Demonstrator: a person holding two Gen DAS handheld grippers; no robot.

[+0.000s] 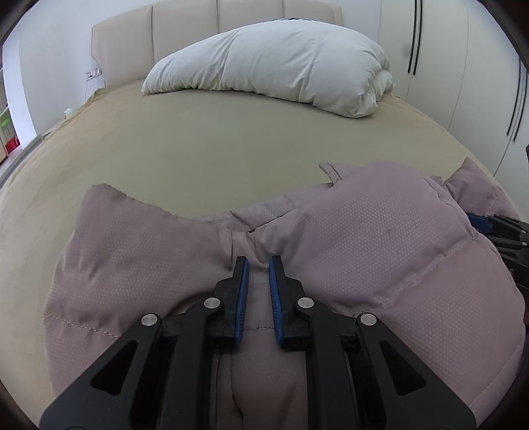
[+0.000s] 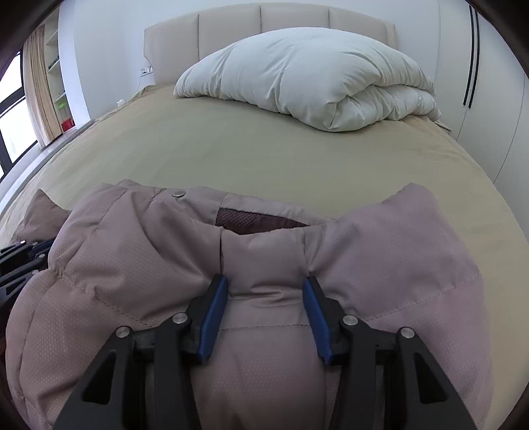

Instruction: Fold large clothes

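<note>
A mauve quilted puffer jacket (image 1: 380, 231) lies bunched at the near edge of a tan bed (image 1: 231, 145). My left gripper (image 1: 258, 264) is shut on a pinched fold of it, the blue pads close together. In the right wrist view the jacket (image 2: 115, 264) shows its collar, a snap button (image 2: 179, 194) and dark red lining (image 2: 244, 220). My right gripper (image 2: 265, 284) grips a thick padded fold, jaws pressing its sides. The right gripper shows at the right edge of the left view (image 1: 506, 228); the left gripper shows at the left edge of the right view (image 2: 23, 254).
A folded white duvet (image 1: 281, 66) lies at the head of the bed, also in the right wrist view (image 2: 307, 76). A beige padded headboard (image 2: 264, 26) stands behind it. White wardrobe doors (image 1: 463, 66) stand on the right. A window with curtain (image 2: 36, 86) is on the left.
</note>
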